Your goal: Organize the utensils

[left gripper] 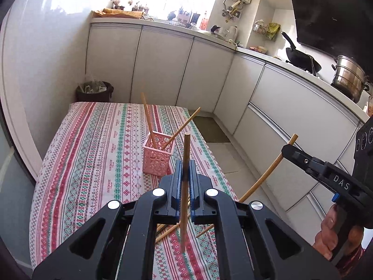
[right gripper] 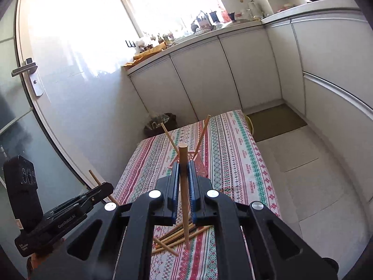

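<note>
Each tool is clenched on one chopstick: the left tool [left gripper: 185,177] grips its chopstick [left gripper: 185,154] upright, and the right tool [right gripper: 184,178] likewise. The pink basket [left gripper: 158,156] sits mid-frame on the bench [left gripper: 88,151]. Best to carry one at a time over its mouth, tip down, clear of the two sticks already leaning inside.

Pink perforated plastic basket [right gripper: 200,163] mostly hidden behind right gripper [right gripper: 184,175]; loose wooden chopsticks [right gripper: 177,233] beneath it partly covered

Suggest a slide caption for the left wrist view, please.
Left tool grips a chopstick upright before the pink holder.
</note>
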A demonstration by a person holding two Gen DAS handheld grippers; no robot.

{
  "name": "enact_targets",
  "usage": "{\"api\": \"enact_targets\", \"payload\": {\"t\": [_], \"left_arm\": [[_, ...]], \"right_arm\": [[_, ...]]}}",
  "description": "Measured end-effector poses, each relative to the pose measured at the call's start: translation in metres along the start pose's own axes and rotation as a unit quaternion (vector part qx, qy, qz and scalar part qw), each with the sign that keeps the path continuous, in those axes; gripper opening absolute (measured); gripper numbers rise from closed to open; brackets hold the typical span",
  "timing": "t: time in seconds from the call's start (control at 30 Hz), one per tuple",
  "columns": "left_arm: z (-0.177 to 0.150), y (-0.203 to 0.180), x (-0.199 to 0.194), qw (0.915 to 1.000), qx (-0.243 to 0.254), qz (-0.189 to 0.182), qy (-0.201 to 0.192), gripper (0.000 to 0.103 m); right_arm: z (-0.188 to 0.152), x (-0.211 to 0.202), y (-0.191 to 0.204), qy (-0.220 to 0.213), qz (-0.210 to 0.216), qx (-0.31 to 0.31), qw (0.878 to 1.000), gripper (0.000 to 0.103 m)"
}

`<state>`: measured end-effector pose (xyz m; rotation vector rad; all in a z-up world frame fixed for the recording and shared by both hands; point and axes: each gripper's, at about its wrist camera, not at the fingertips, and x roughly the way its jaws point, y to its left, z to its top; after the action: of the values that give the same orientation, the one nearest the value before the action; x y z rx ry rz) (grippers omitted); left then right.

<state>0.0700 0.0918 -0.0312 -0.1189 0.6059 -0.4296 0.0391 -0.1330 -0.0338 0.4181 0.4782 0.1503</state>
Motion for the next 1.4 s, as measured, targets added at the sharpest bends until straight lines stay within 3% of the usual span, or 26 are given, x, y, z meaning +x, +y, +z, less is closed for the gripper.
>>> {"api": "enact_targets", "payload": {"t": [0.3, 0.63, 1.0, 1.1, 1.17, 1.2, 1.3, 1.4], "left_arm": [[0.059, 0.005, 0.001, 0.9991, -0.001, 0.006, -0.041, 0.005], [0.123, -0.007, 0.019, 0.996, 0.03, 0.029, -0.08, 0.005], [0.151, 0.013, 0.041, 0.995, 0.026, 0.034, -0.091, 0.005], [0.148, 0.044, 0.056, 0.9968, -0.008, 0.061, -0.051, 0.011], [0.137, 0.08, 0.086, 0.9944, -0.055, 0.087, 0.021, 0.052], [0.125, 0.102, 0.107, 0.989, -0.086, 0.097, 0.072, 0.08], [0.077, 0.163, 0.167, 0.9596, -0.168, 0.119, 0.192, 0.076], [0.035, 0.211, 0.21, 0.923, -0.224, 0.179, 0.257, 0.075]], "right_arm": [[0.059, 0.03, 0.018, -0.04, -0.004, -0.018, 0.999, 0.008], [0.122, 0.073, 0.033, -0.071, -0.006, -0.029, 0.997, 0.008], [0.13, 0.117, 0.027, -0.059, -0.012, -0.035, 0.998, 0.008], [0.127, 0.115, 0.026, -0.057, -0.004, -0.033, 0.998, 0.008], [0.125, 0.108, 0.025, -0.055, 0.007, -0.033, 0.998, 0.008], [0.124, 0.105, 0.026, -0.056, 0.01, -0.033, 0.998, 0.008], [0.121, 0.092, 0.024, -0.057, 0.025, -0.032, 0.998, 0.008], [0.119, 0.084, 0.019, -0.052, 0.032, -0.025, 0.998, 0.008]]}}
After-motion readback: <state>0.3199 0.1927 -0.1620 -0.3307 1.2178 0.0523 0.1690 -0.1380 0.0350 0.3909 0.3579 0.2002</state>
